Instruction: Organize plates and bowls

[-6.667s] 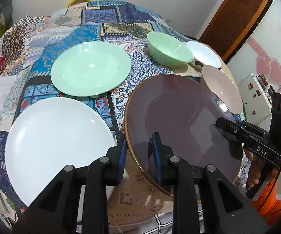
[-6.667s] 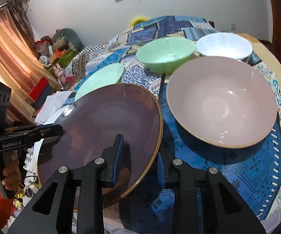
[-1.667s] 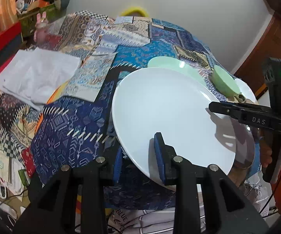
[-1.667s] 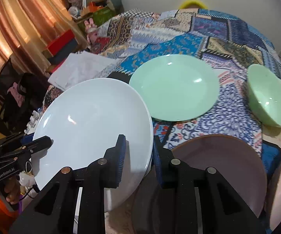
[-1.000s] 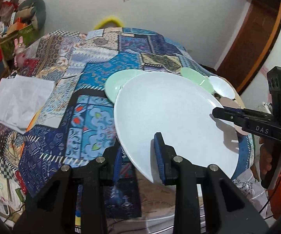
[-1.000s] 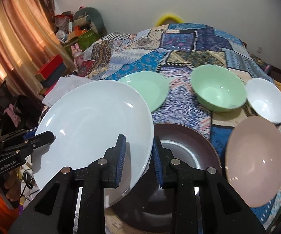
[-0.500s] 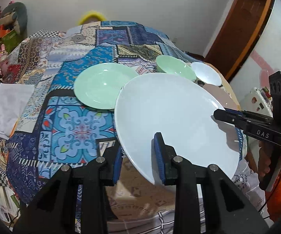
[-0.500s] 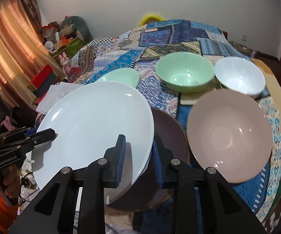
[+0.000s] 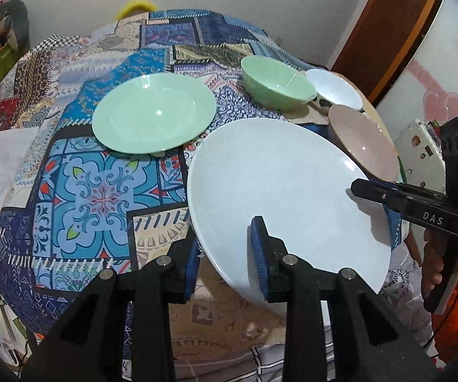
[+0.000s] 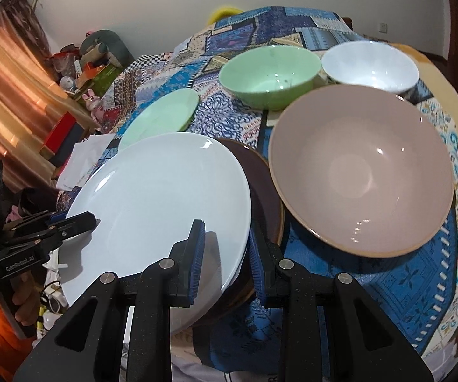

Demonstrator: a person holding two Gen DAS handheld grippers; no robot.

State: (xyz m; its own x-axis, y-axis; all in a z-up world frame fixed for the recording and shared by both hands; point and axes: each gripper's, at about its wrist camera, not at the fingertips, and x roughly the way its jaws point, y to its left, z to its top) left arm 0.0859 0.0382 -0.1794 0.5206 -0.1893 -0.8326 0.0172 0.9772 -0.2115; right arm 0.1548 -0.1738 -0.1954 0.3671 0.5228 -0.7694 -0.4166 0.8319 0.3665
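Your fingers (image 9: 259, 250) on both grippers clamp opposite rims of the white plate (image 9: 279, 187). You hold it over the brown plate (image 10: 265, 187), beside the pink bowl (image 10: 361, 167).

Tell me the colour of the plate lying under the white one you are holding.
Dark brown plate with a thin golden rim; the right wrist view shows it best.

Counter (image 9: 101, 191) covered by a blue patchwork-print cloth. On it: mint-green plate (image 9: 154, 113), mint-green bowl (image 10: 270, 74), white bowl (image 10: 370, 65) just beside it, large pink bowl (image 10: 361, 165), dark brown plate (image 10: 265, 187) touching or nearly touching the pink bowl's rim.
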